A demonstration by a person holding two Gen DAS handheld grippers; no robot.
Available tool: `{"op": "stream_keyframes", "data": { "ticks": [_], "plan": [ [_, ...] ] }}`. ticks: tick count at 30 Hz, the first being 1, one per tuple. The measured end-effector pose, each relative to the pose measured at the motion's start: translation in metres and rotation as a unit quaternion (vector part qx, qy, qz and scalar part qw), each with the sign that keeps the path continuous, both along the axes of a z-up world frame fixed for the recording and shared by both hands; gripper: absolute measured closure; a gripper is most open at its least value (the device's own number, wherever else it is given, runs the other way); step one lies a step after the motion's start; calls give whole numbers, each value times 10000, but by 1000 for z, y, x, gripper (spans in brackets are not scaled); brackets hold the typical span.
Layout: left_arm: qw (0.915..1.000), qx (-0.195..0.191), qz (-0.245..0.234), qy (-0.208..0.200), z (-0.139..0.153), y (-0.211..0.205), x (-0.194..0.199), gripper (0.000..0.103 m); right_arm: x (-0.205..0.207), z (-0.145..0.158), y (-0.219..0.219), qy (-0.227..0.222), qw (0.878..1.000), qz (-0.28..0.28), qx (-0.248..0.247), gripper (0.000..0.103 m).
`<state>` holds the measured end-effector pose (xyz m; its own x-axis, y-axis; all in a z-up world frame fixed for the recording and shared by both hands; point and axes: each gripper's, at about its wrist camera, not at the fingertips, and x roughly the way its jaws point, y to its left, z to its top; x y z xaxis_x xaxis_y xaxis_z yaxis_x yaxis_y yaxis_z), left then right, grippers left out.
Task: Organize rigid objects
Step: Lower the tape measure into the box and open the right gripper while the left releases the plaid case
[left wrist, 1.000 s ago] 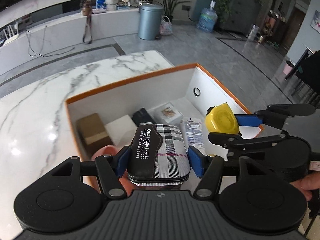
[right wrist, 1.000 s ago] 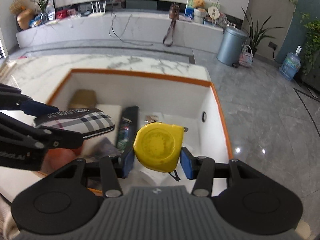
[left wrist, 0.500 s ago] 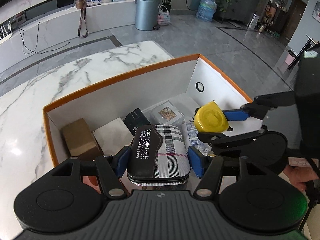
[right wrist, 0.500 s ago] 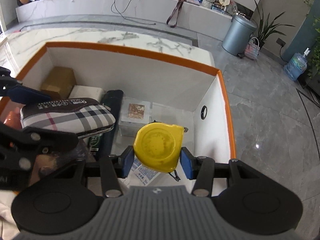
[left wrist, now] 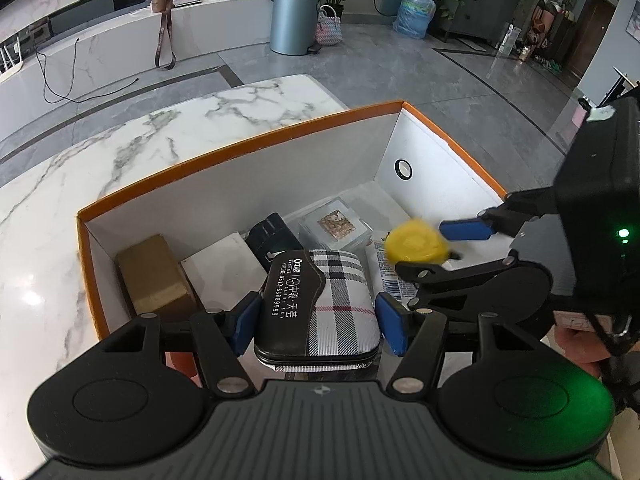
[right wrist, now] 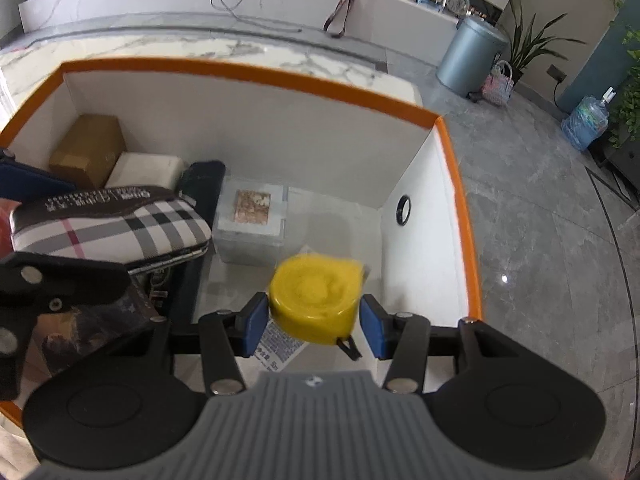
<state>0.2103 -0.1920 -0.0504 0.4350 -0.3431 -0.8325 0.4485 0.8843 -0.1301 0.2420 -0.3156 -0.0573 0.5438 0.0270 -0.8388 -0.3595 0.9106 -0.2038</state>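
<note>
A plaid zip case [left wrist: 320, 312] with a dark brown flap hangs over the near left part of the orange-rimmed white box [left wrist: 240, 146], and my left gripper [left wrist: 318, 322] is shut on its two sides. In the right wrist view the same case [right wrist: 112, 228] shows at the left. A yellow tape measure [right wrist: 314, 300], blurred and tilted, sits between the blue pads [right wrist: 254, 322] of my right gripper [right wrist: 313, 320]. Its jaws are opening, and a small gap shows on each side of the tape measure. It is low inside the box [right wrist: 260, 76], near the right wall.
On the box floor lie a brown carton [left wrist: 154, 276], a white block [left wrist: 224, 268], a black case [left wrist: 276, 236], a clear plastic box [left wrist: 336, 228] and a printed packet [left wrist: 386, 276]. The box stands on a marble table [left wrist: 120, 168]. Grey floor lies to the right.
Both grippers have come down and forward over the box. The right jaws have widened, and the yellow tape measure has tipped and blurred between them. The left grip on the case is unchanged.
</note>
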Motion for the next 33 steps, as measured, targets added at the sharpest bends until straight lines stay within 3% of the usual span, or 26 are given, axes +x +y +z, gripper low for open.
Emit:
{"op": "stream_keyframes", "data": {
  "ticks": [3,9,13,16,26,33],
  "plan": [
    [10000,-8,15,-9,2,0,-1,31,-4,10,-1,-184,9998,8,-3,47],
    [10000,-59,-21,1,6,-2,-7,31,-22,37,-12,-793,9967,-181,75,47],
    [9998,-140,-106,112,5,-10,-9,31,-32,48,-30,-1003,9930,-474,415,51],
    [9993,-181,-237,213,1,-20,-11,31,-36,50,-38,-1061,9907,-649,555,58],
    [9952,-279,-712,616,-22,-64,-9,31,-36,51,-37,-1182,9900,-536,545,58],
    [9939,-419,-751,691,-28,-71,-4,31,-34,46,-43,-1083,9897,-662,665,56]
  ]
}}
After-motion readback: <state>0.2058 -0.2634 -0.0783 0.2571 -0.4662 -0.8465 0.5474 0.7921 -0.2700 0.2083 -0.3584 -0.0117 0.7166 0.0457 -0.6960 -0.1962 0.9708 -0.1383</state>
